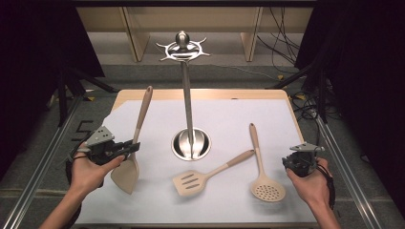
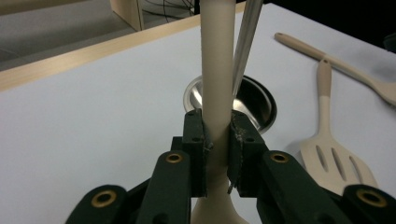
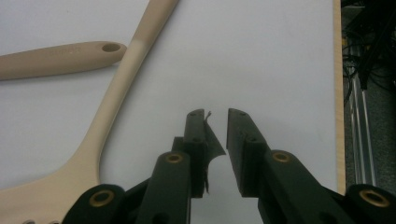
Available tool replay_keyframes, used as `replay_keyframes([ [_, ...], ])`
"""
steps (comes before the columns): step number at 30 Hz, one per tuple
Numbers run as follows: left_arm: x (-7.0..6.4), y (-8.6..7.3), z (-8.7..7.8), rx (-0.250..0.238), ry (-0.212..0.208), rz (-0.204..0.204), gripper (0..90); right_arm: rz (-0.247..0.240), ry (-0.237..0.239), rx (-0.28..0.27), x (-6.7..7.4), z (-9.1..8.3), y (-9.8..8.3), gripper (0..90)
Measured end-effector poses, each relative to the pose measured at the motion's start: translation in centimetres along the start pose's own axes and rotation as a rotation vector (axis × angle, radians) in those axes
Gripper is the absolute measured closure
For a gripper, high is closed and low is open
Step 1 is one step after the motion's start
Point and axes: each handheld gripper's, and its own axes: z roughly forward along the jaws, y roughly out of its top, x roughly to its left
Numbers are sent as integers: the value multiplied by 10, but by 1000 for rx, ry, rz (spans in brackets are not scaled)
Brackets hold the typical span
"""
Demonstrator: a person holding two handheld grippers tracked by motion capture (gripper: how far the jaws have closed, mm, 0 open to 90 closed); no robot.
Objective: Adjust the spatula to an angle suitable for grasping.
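Note:
A beige solid spatula (image 1: 139, 118) is at the left of the white table, its blade toward the person and its handle pointing away. My left gripper (image 1: 133, 147) is shut on the handle just above the blade. In the left gripper view both jaws press on the spatula handle (image 2: 217, 70). Whether the blade rests on the table I cannot tell. A tall steel utensil stand (image 1: 187, 95) with hooks on top rises from a round base (image 2: 257, 100) at the middle. My right gripper (image 1: 297, 164) is at the right edge, and in its own view the right gripper (image 3: 215, 114) is open with nothing between its jaws.
A beige slotted turner (image 1: 193, 182) lies front of centre, its handle pointing right and away. A beige skimmer (image 1: 268, 189) lies to its right, near the right gripper. The skimmer's handle (image 3: 121, 88) and the slotted turner's handle (image 3: 60, 58) meet. The table's wooden edge (image 3: 340, 93) lies right.

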Motion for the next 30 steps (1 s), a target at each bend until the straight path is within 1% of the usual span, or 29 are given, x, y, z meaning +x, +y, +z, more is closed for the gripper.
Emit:
replay_keyframes([
  [3,-2,2,-1,-18,0,5,780,-1,0,0,0,0,0,784],
  [6,-3,5,-2,-24,-1,21,780,1,-1,0,0,0,0,784],
  [7,-2,6,-2,-28,-12,26,780,0,-2,-1,0,0,0,784],
  [8,-3,7,-3,-31,-9,24,780,1,-2,-1,0,0,0,784],
  [9,-3,7,-3,-39,-16,26,781,1,-3,-2,0,0,0,784],
  [10,-3,9,-4,-38,-17,33,781,0,-5,0,0,0,0,784],
  [13,-4,12,-4,-64,-28,50,780,-2,-2,-3,0,0,0,784],
  [15,-6,14,-5,-70,-31,48,780,-1,-3,-3,0,0,0,784],
  [16,-6,15,-5,-82,-40,48,780,-1,-3,-3,0,0,0,784],
  [20,-8,19,-5,-95,-40,54,780,0,1,-3,1,0,0,784],
  [23,-8,22,-5,-102,-47,74,780,3,0,-3,1,0,1,784],
  [25,-8,24,-6,-112,-47,74,780,1,1,-3,1,0,0,784],
  [29,-9,29,-6,-133,-70,72,780,2,0,-5,1,0,1,784],
  [30,-9,30,-5,-139,-68,70,780,-2,7,0,0,-1,1,784],
])
